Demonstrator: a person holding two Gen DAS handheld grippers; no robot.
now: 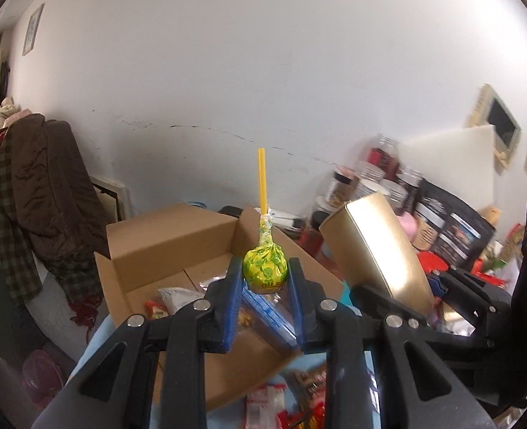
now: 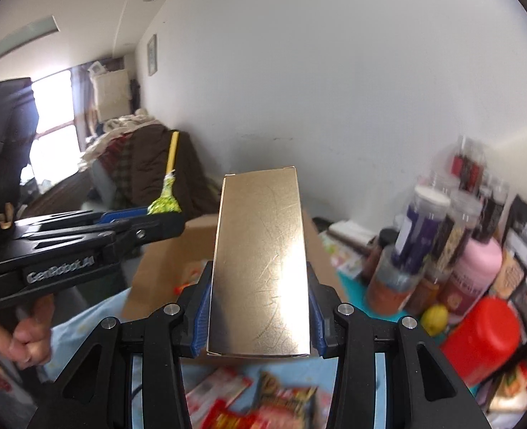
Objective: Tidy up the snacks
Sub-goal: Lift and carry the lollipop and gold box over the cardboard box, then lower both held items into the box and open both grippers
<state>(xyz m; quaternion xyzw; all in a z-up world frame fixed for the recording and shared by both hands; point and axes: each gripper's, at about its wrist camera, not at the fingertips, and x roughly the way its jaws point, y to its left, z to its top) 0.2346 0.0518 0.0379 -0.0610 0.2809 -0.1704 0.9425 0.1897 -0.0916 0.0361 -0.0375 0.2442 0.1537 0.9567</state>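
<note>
So the left tool (image 1: 265,279) is pinching a lollipop (image 1: 265,274) by its wrapped head, green and yellow wrapper squeezed between the blue pads (image 1: 233,307), with the yellow stick poking straight up. It's hanging in the air above an open cardboard box (image 1: 177,236) that's already got a few snack packets (image 1: 172,298) lying in the bottom, including a whitish pouch and something red. Meanwhile the right tool (image 2: 260,316) is gripping a gold box (image 2: 260,264) by its long sides, the shiny face tilting up toward the camera and catching a lot of glare. From the left wrist view that gold box (image 1: 378,246) is sitting up in the air just to the right of the cardboard box, leaning at an angle, and the two held items are near each other but not touching. In the right wrist view you can see the left tool (image 2: 163,214) coming in from the side with the lollipop (image 2: 164,204) on top, and a hand (image 2: 27,336) wrapping the grip underneath. More packets (image 2: 260,404) are lying on the light blue tabletop (image 2: 81,325) right under the tools, pretty blurry so I can't read them. Off to the right there's a cluster of jars and bottles (image 2: 442,236), a pink bottle (image 2: 474,275), a red lid (image 2: 485,339) and something small and yellow (image 2: 435,316). A brown jacket (image 1: 49,186) is draping over a pile on the left.
</note>
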